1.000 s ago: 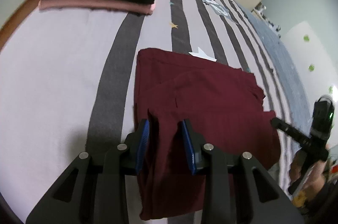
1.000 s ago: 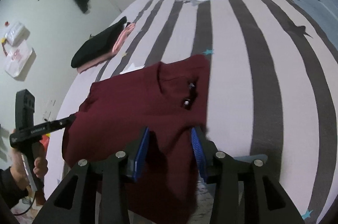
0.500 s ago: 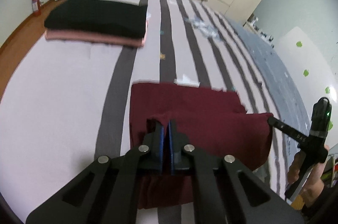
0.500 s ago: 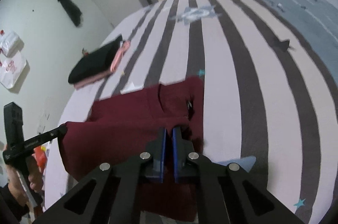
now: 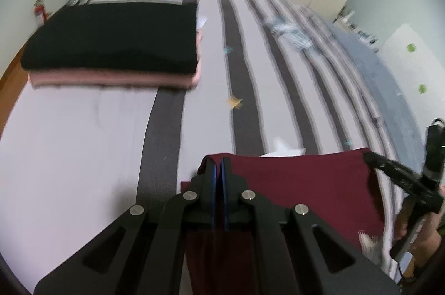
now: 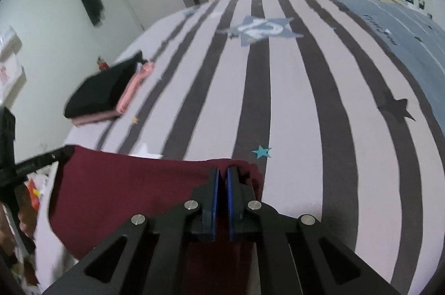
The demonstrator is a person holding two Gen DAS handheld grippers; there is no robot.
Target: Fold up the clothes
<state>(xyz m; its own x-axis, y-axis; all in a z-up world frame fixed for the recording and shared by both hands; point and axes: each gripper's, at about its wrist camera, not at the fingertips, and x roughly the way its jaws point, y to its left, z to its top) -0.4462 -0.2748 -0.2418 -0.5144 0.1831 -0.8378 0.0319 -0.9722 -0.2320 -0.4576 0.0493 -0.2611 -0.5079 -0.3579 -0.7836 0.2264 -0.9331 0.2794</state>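
Slippage is my first worry: I have the soft dark-red knit garment (image 5: 306,183) pinched at 2 corners, and thin cloth like this can creep out from between smooth blue pads if I pull the span too taut. My left gripper (image 5: 218,175) has its fingers pressed together on the garment's left corner; my right gripper (image 6: 221,178) is clamped the same way on the right corner, a sliver of gap showing where the fabric sits between the pads. The top edge hangs stretched between the 2 grips, raised just above the near end of the striped bedspread (image 6: 306,100), with the rest drooping below the fingers out of view.

Second risk, as I judge it: uneven height or pace between my hands would skew the fold, so the edges land misaligned. If the limp lower part drags on the cotton-looking bedspread, it could bunch underneath.

Third: the stack of 2 flat rectangles, a folded black garment (image 5: 111,36) lying on a folded pink garment (image 5: 111,78), sits well apart at the left of the bed. Carrying the red piece there carelessly could nudge that stack askew.

Both views are blurred, so I cannot tell how deep each bite of cloth goes.
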